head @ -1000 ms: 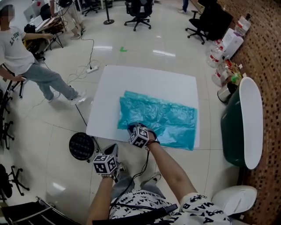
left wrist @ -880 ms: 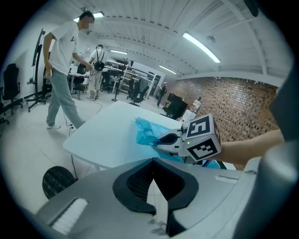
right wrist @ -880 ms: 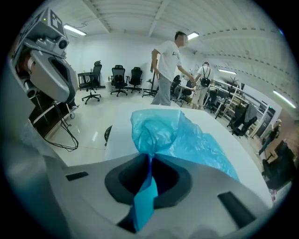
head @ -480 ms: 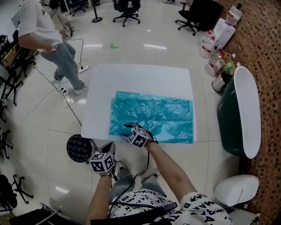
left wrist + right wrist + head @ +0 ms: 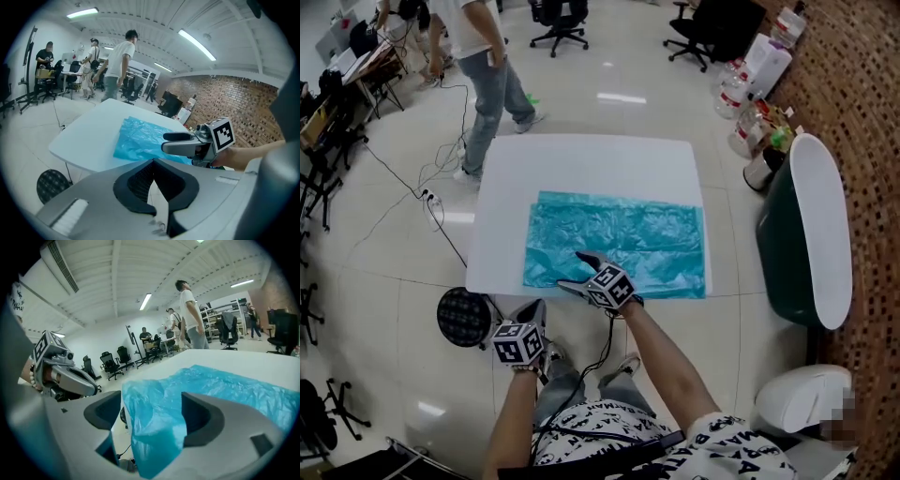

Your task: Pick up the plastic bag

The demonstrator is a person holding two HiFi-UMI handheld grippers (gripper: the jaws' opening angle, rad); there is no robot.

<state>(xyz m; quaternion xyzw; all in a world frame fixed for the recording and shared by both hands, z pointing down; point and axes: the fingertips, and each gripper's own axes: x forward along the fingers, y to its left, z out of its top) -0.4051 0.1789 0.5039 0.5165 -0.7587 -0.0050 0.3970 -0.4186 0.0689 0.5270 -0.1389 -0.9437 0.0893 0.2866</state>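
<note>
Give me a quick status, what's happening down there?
Right gripper clamped on near edge of plastic bag, film bunched between jaws. Left gripper shut, empty, short of the table. Rest of bag flat; nothing on it.

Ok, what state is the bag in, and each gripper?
bag: spread mostly flat on the table, near edge bunched up between the right jaws.
right gripper: jaws shut on the bag's near edge.
left gripper: jaws together, empty, held short of the table.
</note>
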